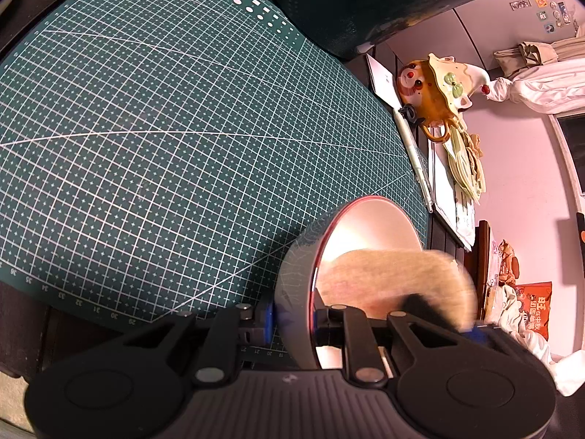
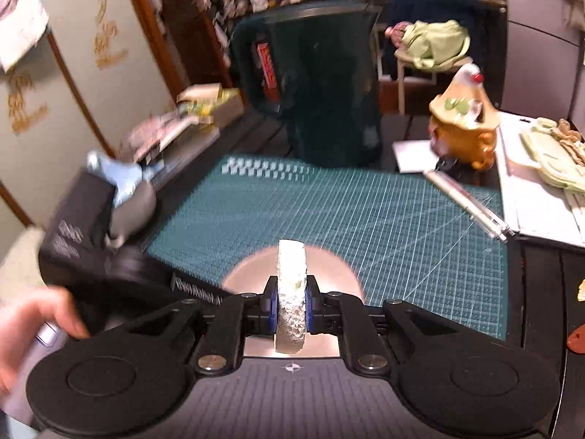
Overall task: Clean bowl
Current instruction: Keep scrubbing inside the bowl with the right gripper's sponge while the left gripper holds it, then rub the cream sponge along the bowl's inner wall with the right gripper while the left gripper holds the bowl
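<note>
Left wrist view. Left gripper (image 1: 292, 323), bottom centre of the frame: jaws clenched on the wall of the bowl (image 1: 296, 274), one pad outside, one inside the rim. Bowl: grey outside, pale inside, red rim line; tipped on its side, opening toward the right of the frame, lower right of centre. It lies over the lower right corner of the mat (image 1: 164, 139). Sponge (image 1: 395, 281): tan, blurred, inside the bowl's opening, lower right. Mat: green, white grid, fills the left and centre of the frame. Pen (image 1: 415, 153): white, along the mat's right edge. Mug (image 1: 431, 91): orange, animal face, with a cream lid, upper right. Dark bag (image 1: 347, 11): top centre, beyond the mat.

Right wrist view. Right gripper (image 2: 291, 309), bottom centre: jaws clamped on the sponge (image 2: 291, 292), which stands on edge between the blue pads, narrow side toward the camera. Bowl (image 2: 252, 270): pale round surface directly behind and under the sponge, lower centre; whether sponge and bowl touch cannot be told. Mat (image 2: 384, 226): centre of the frame, behind the bowl. Hand (image 2: 33, 325): lower left edge, blurred, fingers curled around a dark grip. Black box (image 2: 76, 234): left, just beside the mat. Pen (image 2: 468, 201): right of centre, at the mat's far right edge. Mug (image 2: 464, 124): upper right, beyond the mat. Dark bag (image 2: 314, 84): upper centre, at the mat's far edge. Papers (image 2: 537, 201): right edge.
</note>
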{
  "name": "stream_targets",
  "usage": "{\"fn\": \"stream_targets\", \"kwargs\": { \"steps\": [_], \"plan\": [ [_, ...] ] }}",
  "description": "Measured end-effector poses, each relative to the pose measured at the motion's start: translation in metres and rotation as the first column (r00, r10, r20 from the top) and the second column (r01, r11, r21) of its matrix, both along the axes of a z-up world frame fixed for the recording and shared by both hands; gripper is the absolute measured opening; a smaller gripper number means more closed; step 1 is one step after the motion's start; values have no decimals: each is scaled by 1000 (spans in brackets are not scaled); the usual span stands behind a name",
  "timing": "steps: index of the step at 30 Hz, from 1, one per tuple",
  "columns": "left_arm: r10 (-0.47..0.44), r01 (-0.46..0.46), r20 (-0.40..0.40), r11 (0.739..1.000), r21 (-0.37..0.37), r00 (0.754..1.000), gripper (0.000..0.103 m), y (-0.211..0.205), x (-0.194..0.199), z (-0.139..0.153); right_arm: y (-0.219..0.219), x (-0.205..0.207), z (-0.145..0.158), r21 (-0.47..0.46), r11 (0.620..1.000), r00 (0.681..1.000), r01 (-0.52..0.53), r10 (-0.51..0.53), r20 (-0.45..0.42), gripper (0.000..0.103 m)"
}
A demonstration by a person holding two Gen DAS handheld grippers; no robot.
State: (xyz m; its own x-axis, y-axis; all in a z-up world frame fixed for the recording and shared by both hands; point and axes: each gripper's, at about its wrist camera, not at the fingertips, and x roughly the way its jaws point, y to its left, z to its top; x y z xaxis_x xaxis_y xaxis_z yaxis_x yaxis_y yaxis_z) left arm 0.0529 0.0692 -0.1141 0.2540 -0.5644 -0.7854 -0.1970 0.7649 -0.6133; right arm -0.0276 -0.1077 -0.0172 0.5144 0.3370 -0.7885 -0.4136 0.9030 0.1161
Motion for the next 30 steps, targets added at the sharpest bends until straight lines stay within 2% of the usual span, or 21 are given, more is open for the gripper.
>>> {"fn": "stream_targets", "kwargs": {
  "steps": [3,6,7,12,13,16,18,22,24,26,28,30],
  "plan": [
    [-1,1,1,1000,1,1000,17,-1,0,0,9,-2,-5,-73,997,1000,3,-1,29,12],
    [-3,3,2,1000,2,1000,17,-1,0,1,11,-10,2,-227,973,991,47,-16,134,13],
    [-3,3,2,1000,3,1000,17,-1,0,1,8,-11,6,-225,973,990,50,-18,142,13],
    [-2,2,1,1000,2,1000,17,-1,-1,1,-15,-11,33,-128,986,978,106,-80,191,13],
    [-1,1,1,1000,2,1000,17,-1,-1,1,-23,-10,40,-86,989,975,122,-103,198,13],
    [-1,1,1,1000,2,1000,17,-1,-1,1,-37,-5,45,53,991,982,121,-128,139,13],
    [-1,1,2,1000,2,1000,17,-1,-2,0,-34,0,37,88,991,992,100,-106,74,13],
    [-1,1,2,1000,2,1000,17,0,-3,0,-2,-3,9,-46,999,999,27,-25,30,13],
    [-2,2,3,1000,2,1000,17,0,-3,0,10,-7,0,-111,994,999,6,-2,34,13],
    [-2,2,4,1000,2,1000,17,1,-4,0,23,-13,-2,-242,970,994,9,18,109,13],
    [-2,2,4,1000,3,1000,17,1,-5,1,22,-17,3,-282,959,987,36,11,163,13],
    [-2,2,3,1000,2,1000,17,1,-5,0,12,-19,17,-255,965,979,60,-7,204,13]
  ]
}}
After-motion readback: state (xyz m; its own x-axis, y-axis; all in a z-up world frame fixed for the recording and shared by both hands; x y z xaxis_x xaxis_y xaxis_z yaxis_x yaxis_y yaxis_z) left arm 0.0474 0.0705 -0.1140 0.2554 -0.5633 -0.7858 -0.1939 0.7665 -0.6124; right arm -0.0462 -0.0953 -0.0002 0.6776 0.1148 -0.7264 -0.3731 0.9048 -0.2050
